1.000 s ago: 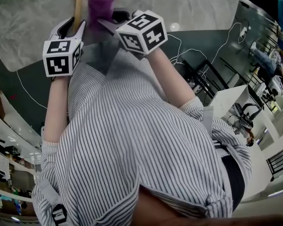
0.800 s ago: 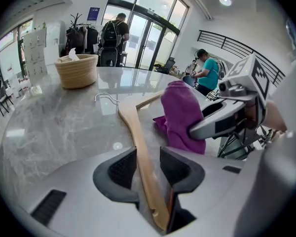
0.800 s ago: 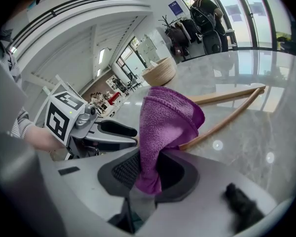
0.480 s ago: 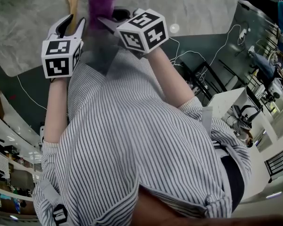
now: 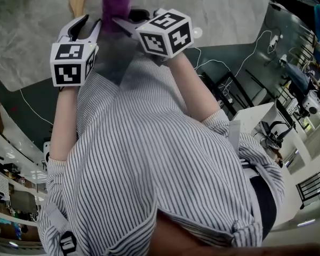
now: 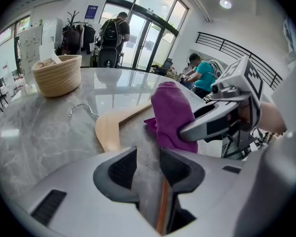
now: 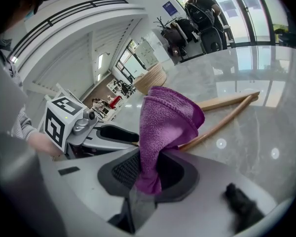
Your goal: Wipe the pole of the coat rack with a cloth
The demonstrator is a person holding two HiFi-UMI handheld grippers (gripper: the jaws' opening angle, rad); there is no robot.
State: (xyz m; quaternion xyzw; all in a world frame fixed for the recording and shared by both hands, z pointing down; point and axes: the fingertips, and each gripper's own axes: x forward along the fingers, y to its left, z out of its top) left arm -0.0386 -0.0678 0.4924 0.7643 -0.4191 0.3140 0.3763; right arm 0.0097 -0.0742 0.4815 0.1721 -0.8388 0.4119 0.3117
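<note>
ok so from my end the right gripper has its jaws pinched on the purple cloth, grabbing it low down so the rest sticks up above the jaws in a floppy fold. left gripper is right beside it, jaws down to a narrow gap with a thin strip of the wooden hanger caught in there. the hanger's bend and its wire hook lie on the grey marble table, and one arm runs off behind the cloth, can't tell if they touch. woven basket sits further back on the table. both grippers are close together over the table edge
</note>
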